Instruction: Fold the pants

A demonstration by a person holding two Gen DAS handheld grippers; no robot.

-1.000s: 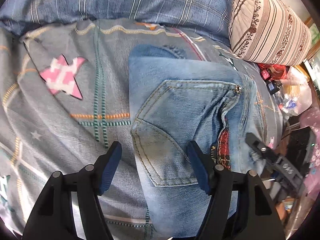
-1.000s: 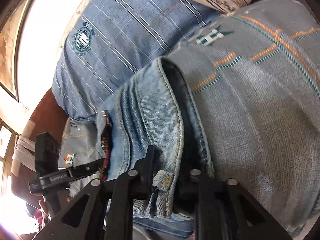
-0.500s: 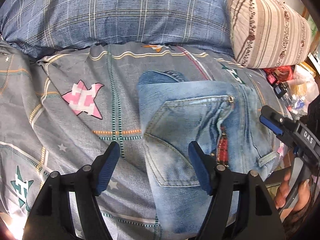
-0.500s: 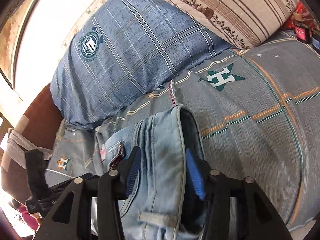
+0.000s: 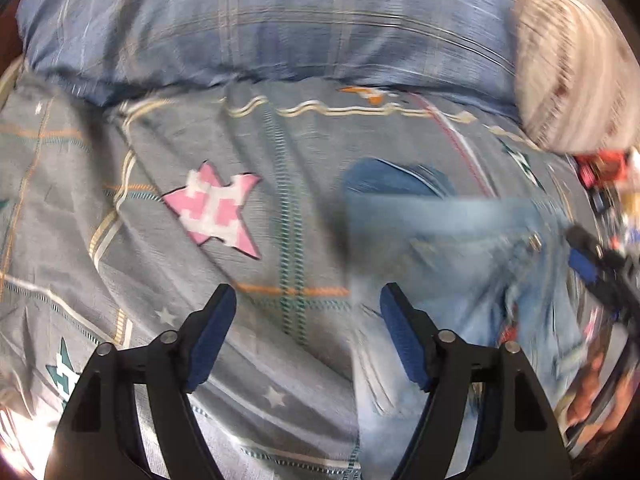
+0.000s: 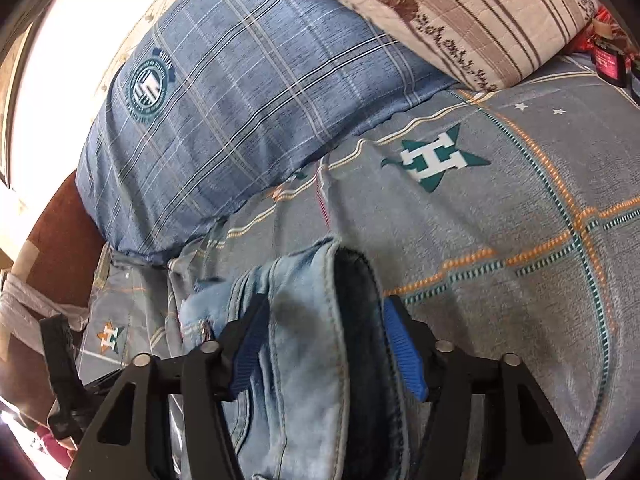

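Observation:
The light blue jeans (image 5: pixel 460 264) lie folded into a small stack on the grey patterned bedsheet (image 5: pixel 280 200), blurred by motion in the left wrist view. My left gripper (image 5: pixel 308 332) is open and empty above the sheet, just left of the stack. In the right wrist view the folded jeans (image 6: pixel 304 340) lie between the blue pads of my right gripper (image 6: pixel 326 348), whose jaws stand wide apart and do not pinch the cloth. The right gripper also shows at the right edge of the left wrist view (image 5: pixel 600 276).
A large blue plaid pillow (image 6: pixel 248 92) and a striped beige cushion (image 6: pixel 460 12) lie at the head of the bed. Red and assorted small items (image 5: pixel 604 168) sit beyond the bed's right edge. A brown headboard (image 6: pixel 52 240) shows at the left.
My right gripper has opened, let go of the jeans' edge and drawn back. My left gripper has swung left and pulled back, so the stack now lies to its right.

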